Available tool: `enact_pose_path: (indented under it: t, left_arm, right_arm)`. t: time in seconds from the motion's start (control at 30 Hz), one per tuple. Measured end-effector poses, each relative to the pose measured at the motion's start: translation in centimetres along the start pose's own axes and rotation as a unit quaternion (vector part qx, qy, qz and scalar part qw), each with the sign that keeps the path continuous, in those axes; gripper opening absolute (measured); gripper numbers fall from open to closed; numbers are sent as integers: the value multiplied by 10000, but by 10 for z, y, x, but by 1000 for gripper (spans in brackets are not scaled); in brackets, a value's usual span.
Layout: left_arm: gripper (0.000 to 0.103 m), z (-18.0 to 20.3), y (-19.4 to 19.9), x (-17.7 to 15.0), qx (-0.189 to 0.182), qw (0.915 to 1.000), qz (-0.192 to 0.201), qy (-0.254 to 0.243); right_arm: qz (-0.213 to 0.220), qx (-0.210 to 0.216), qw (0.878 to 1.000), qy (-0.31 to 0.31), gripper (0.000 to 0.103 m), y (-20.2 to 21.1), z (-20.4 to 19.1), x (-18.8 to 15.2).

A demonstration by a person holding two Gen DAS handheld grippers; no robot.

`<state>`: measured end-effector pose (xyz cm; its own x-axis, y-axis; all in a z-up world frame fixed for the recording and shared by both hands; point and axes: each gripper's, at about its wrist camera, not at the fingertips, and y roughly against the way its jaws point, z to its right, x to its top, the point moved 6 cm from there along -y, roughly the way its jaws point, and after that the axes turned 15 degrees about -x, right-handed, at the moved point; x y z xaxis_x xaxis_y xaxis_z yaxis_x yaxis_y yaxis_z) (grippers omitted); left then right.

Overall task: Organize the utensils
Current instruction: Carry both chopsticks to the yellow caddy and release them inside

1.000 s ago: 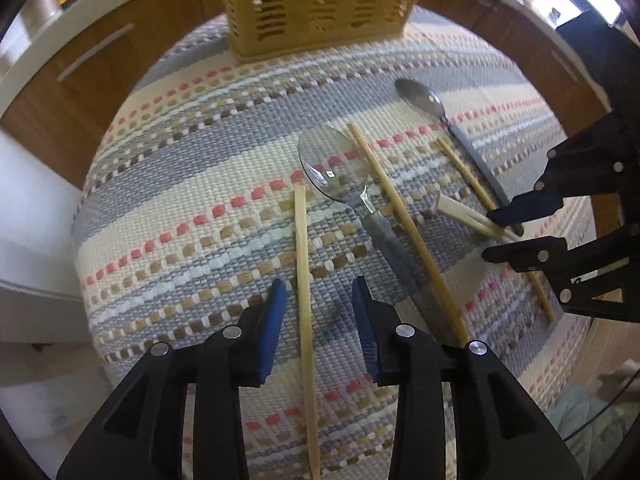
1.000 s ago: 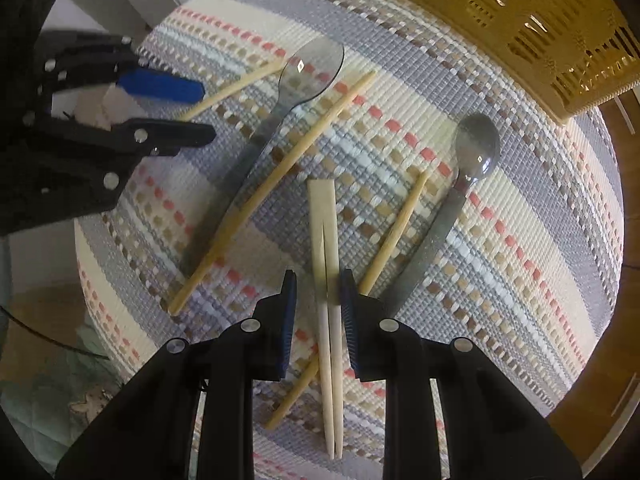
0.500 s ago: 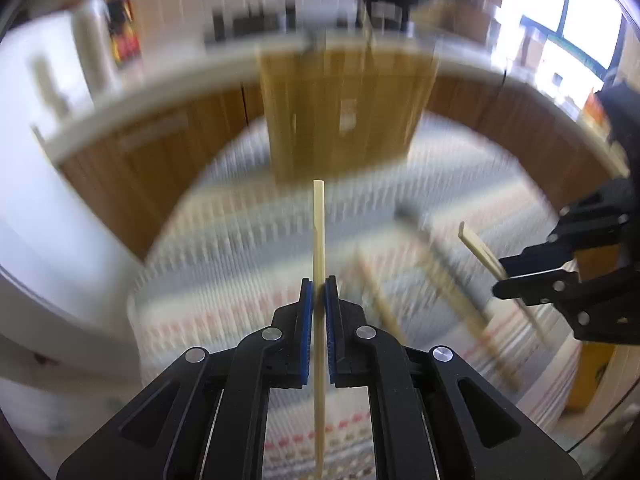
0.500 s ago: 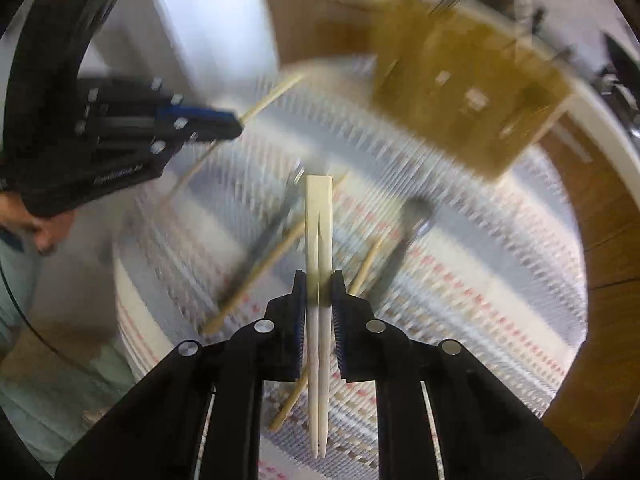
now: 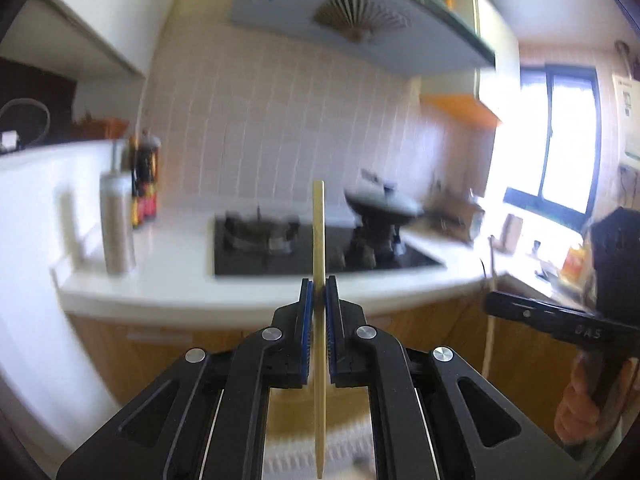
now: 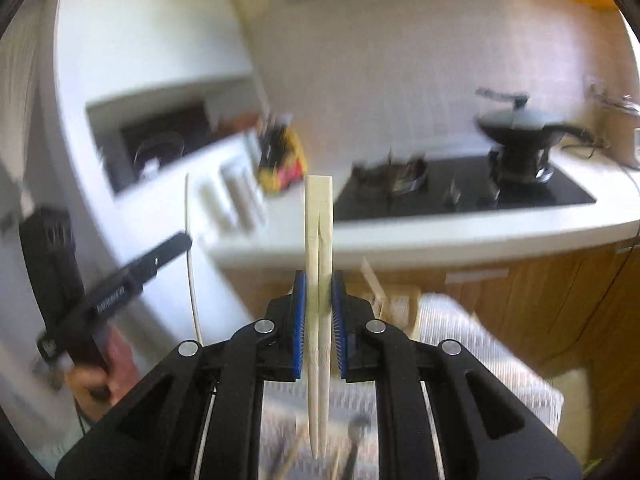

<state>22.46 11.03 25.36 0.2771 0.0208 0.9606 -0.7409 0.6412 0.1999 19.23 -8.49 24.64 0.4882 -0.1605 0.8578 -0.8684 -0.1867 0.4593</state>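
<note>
My left gripper [image 5: 319, 284] is shut on a single bamboo chopstick [image 5: 319, 220], held upright in the air. My right gripper [image 6: 319, 280] is shut on a pale pair of joined chopsticks [image 6: 319, 216], also upright. In the right wrist view the left gripper [image 6: 186, 242] shows at the left with its chopstick [image 6: 191, 272]. In the left wrist view the right gripper [image 5: 490, 303] shows at the right. The striped mat [image 6: 460, 340] lies below, with a blurred spoon [image 6: 356, 432] and a blurred yellow basket [image 6: 394, 304] on it.
A white counter [image 5: 168, 292] runs ahead with a black gas stove [image 5: 280, 248], a lidded wok [image 5: 380, 204] and bottles [image 5: 116, 224]. Wooden cabinets [image 6: 540, 292] stand under it. A person's hand [image 5: 576, 400] grips the right tool; a window [image 5: 560, 152] is at the right.
Both grippers closed on their chopsticks, rose off the mat and tilted up from looking down at it to looking across at the counter.
</note>
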Motion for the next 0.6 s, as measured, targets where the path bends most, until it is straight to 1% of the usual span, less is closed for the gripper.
enact_pose_path:
  t: [0.03,0.1,0.13,0.17,0.23,0.3,0.43,0.6]
  left_arm:
    - [4,-1,-4,5,25,9999,154,-56]
    - [4,1,-6,12,-78,9990,445,-49]
    - [4,-1,-10,14,-51,9981,613,-68]
    - [4,-3,-11,14,-33,9975,696,-79]
    - [4,-8,-20,14,52,9956,933,-108]
    - [4,-13,-27,11,137,9941,1070,-110]
    - [4,-28,-48,-3,180,9933,1142,-9]
    - [5,-52,-72,-15,145,9938,1089,170]
  right_arm:
    - [143,-15,9998,-98,11,1,3,10]
    - [550,-159,9980,-256,11,-7,13,26]
    - [847,-300,9956,-246,11,-7,15,34]
    - [1131,-427,9925,-208,11,-8,17,40]
    - [1447,-540,9878,-186,11,-13,21,44]
    - [1604,-637,9848,-203,11,-24,25,46]
    - [1803,-857,9797,-200,11,-47,33,37]
    - [1802,-1008,9783,-193,11,-78,41,28]
